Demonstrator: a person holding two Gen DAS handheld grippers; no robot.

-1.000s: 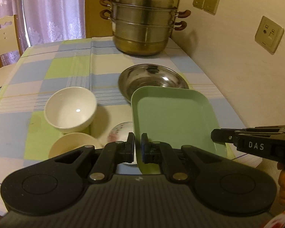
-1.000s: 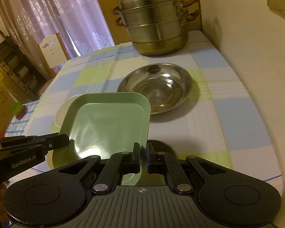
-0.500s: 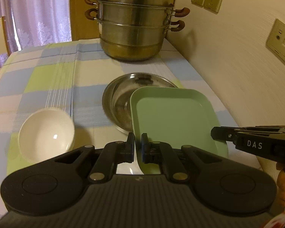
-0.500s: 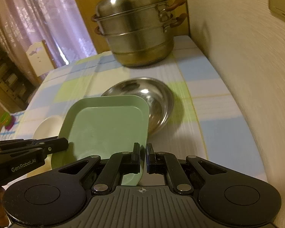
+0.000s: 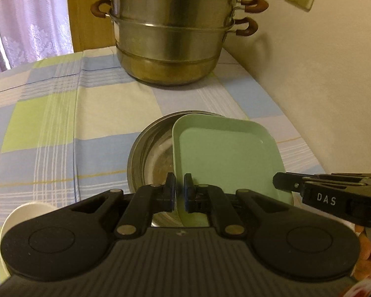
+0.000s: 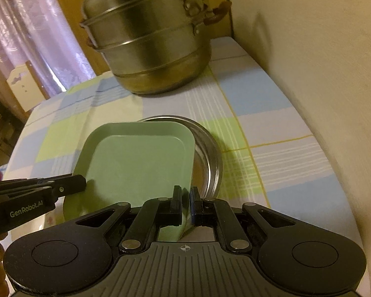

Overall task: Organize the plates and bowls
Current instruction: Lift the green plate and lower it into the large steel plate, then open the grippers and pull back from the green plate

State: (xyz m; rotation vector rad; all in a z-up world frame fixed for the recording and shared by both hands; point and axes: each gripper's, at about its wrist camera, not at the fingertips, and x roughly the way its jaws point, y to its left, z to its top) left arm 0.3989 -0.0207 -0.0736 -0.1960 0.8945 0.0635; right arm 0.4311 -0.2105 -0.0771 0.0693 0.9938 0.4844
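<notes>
Both grippers, left gripper (image 5: 178, 190) and right gripper (image 6: 184, 204), are clamping opposite near corners of the green plate (image 5: 225, 158), keeping it level while hovering it over the steel bowl (image 5: 148, 153) for nesting.

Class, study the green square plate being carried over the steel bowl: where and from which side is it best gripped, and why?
Grip the green plate by its raised near rim, coming from the edge nearest the holder. It is flat and wide, so only the thin upturned rim fits between tongs. Both the left tongs and right tongs pinch near corners, which likely keeps it level over the steel bowl.
</notes>
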